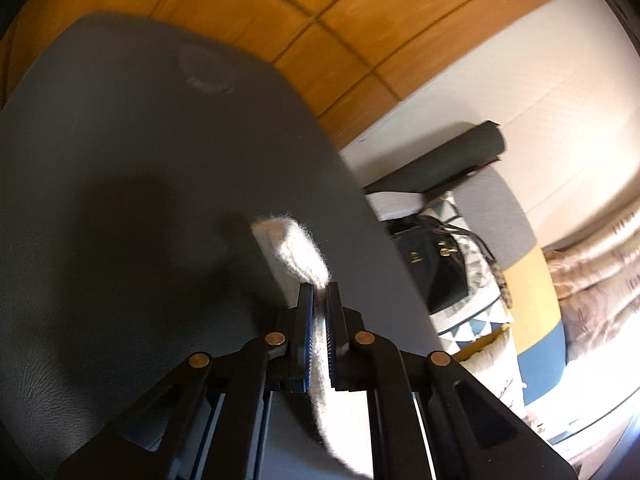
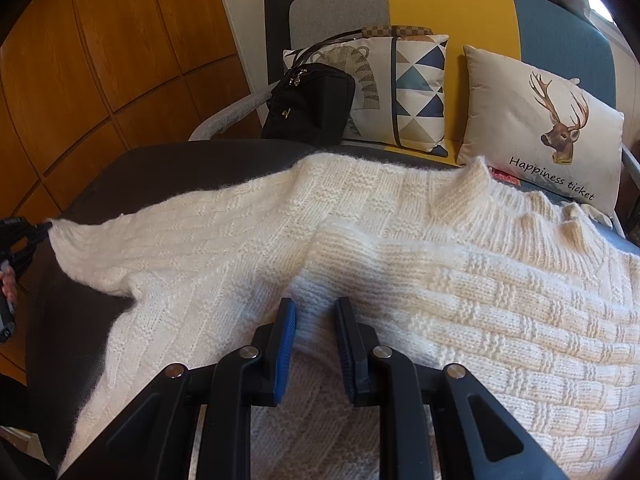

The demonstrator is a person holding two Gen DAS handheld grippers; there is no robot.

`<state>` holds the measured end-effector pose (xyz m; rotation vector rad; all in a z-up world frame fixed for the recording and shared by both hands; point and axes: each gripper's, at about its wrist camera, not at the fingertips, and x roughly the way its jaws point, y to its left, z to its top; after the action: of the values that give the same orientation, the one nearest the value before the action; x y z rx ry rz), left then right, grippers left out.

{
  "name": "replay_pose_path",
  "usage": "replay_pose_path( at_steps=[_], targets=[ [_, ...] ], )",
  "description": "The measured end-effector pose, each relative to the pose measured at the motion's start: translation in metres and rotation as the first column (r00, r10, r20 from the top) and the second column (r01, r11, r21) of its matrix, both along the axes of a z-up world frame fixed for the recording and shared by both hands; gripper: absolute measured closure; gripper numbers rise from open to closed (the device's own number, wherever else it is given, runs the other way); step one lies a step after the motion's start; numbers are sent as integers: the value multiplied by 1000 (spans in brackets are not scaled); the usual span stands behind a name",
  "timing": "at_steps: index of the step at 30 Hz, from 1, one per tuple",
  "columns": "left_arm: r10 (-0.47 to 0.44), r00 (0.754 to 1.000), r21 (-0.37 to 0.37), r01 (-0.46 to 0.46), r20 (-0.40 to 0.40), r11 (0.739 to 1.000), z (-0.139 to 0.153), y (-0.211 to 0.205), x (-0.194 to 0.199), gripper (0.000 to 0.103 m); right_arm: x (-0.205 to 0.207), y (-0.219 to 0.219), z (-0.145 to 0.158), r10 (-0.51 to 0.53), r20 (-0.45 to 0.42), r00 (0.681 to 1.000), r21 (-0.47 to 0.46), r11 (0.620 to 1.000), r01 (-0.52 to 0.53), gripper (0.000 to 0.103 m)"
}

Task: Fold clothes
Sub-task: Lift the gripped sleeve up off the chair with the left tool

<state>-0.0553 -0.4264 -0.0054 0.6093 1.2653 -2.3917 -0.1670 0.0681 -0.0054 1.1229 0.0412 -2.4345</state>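
A cream knitted sweater (image 2: 360,220) lies spread over a dark table (image 2: 180,164). My right gripper (image 2: 316,308) sits low on it near the front, its blue pads closed on a raised fold of the knit. At the far left edge of the right wrist view, my left gripper (image 2: 24,232) holds the sweater's stretched-out end just above the table. In the left wrist view, that gripper (image 1: 319,292) is shut on the narrow cream end of the sweater (image 1: 294,246), which sticks out past the fingertips over the grey table (image 1: 140,160).
Behind the table stands a grey, yellow and blue sofa (image 2: 448,0) with a black bag (image 2: 312,100), a triangle-pattern cushion (image 2: 416,92) and a deer cushion (image 2: 540,120). Wooden panels (image 2: 100,60) line the left side. A person's fingers (image 2: 8,284) show at the left edge.
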Motion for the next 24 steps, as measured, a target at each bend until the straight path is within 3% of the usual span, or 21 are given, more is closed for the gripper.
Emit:
replay_pose_path(
  at_steps=[4,12,16,20,24],
  targets=[
    [-43,999,-59,41,-25,997,25,12,-7,98,0,-3,1,2,-2,1000,23,1000,-2,83],
    [-159,982,-165,140,-107,976,80,45,-18,98,-2,11,12,-19,34,999,-72,997,22,79],
    [-214,964,-173,187,-155,967,101,66,-30,98,-9,17,7,-23,90,996,-98,995,32,78],
    [-297,936,-216,255,-187,942,124,97,-47,98,-7,30,15,-48,81,996,-172,983,61,78],
    [-415,888,-289,352,-198,890,147,141,-65,98,-1,47,21,-76,111,991,-262,960,103,78]
  ],
)
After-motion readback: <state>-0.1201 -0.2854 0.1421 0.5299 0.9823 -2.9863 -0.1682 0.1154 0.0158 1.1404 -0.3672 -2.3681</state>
